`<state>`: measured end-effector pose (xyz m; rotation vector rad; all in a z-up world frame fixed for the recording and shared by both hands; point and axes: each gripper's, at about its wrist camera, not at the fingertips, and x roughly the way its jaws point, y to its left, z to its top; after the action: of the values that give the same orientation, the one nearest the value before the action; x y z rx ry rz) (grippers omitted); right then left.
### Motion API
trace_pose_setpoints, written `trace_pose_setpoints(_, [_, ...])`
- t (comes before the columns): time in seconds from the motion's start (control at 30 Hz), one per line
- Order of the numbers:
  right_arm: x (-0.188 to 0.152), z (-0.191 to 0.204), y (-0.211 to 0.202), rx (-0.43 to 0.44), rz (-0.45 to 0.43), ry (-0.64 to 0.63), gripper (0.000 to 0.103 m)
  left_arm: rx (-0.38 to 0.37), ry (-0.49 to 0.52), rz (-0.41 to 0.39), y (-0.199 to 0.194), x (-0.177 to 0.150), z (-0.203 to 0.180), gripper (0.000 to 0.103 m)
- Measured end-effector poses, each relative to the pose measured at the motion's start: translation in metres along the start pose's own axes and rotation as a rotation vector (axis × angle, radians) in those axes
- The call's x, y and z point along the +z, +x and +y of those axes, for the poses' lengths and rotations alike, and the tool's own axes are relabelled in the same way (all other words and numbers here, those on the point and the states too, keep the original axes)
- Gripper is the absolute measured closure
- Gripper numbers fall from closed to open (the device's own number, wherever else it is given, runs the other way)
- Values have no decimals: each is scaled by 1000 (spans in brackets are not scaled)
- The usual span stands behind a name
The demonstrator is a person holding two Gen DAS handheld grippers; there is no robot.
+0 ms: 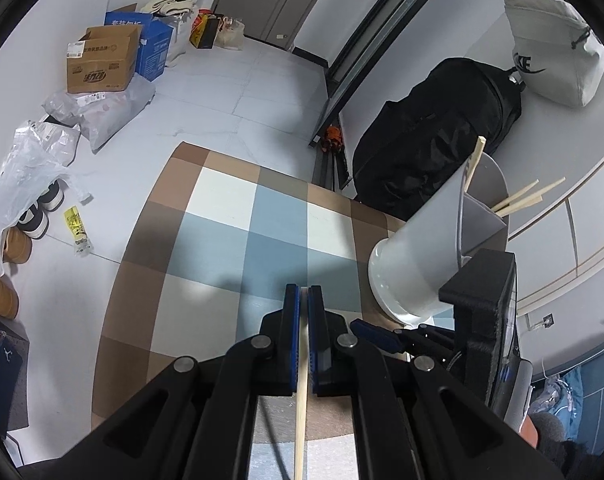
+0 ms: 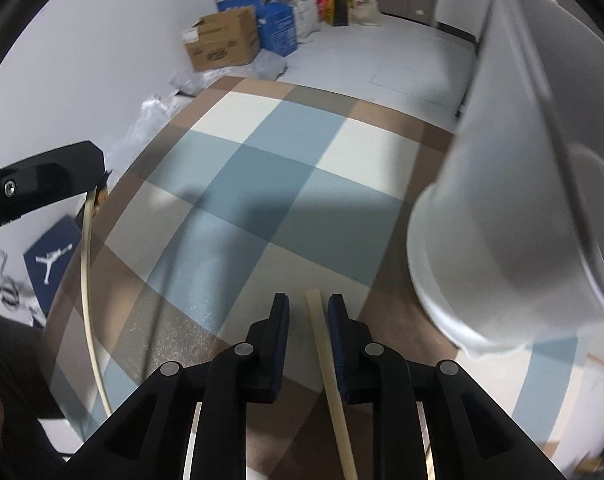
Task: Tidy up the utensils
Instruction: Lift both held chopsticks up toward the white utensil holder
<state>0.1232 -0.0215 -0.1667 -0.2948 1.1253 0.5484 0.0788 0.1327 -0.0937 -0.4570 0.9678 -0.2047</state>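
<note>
Left gripper (image 1: 303,292): jaws clenched on a single chopstick (image 1: 302,400), which runs back from the pads toward 6 o'clock in the left wrist view.

Right gripper (image 2: 309,308): jaws parted, a second chopstick (image 2: 325,360) lying between the pads; it sits against the right pad with a clear gap to the left one, so not pinched.

Grey utensil holder (image 1: 421,248) stands on the checked mat (image 1: 222,240) at about 3 o'clock of the left gripper, three chopsticks (image 1: 521,198) already in its compartments (divider visible inside).

Handling, judged:
- Chopsticks: light, stiff, smooth, so likely to pivot or slip in the pads.
- Hold near mid-length, pads square across the shaft.
- Holder looks light; a sideways knock could tip it.
</note>
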Motion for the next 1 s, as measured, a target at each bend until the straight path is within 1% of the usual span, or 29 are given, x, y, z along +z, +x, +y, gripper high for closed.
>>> trace_pose_setpoints(0.07, [2,2,2,-6,4,-25,85,0,-6,-4,-1,2,2,103])
trace_pose_setpoints(0.1, [2,4,2,-7,3,-34,90,-1,-8,-8,-2,2,3,103])
trace_pose_setpoints(0.13, [2,6,2,-9,1,-49,96,-2,-8,-11,-3,3,3,103])
trace_pose_setpoints(0.23, [5,8,5,-10,-14,-61,97,-2,-4,-24,-6,4,3,103])
trace_pose_setpoints(0.33, [2,6,-10,-15,-65,-52,97,-3,3,-46,-10,6,2,103])
trace_pose_setpoints(0.43, [3,2,-32,1,-139,-18,97,-9,10,-67,-16,8,-1,103])
trace_pose_setpoints(0.6, [-3,-11,-89,32,-314,40,97,-24,54,-124,-27,12,-15,103])
trace_pose_setpoints(0.7, [-8,-18,-116,40,-404,71,97,-31,86,-158,-31,15,-26,103])
trace_pose_setpoints(0.77, [-13,-23,-131,47,-459,88,97,-42,102,-166,-33,15,-34,103])
trace_pose_setpoints(0.93, [-22,-37,-160,73,-604,144,97,-40,146,-193,-37,14,-53,103])
trace_pose_setpoints(1.0, [-26,-44,-173,80,-660,167,97,-42,171,-216,-43,14,-63,103])
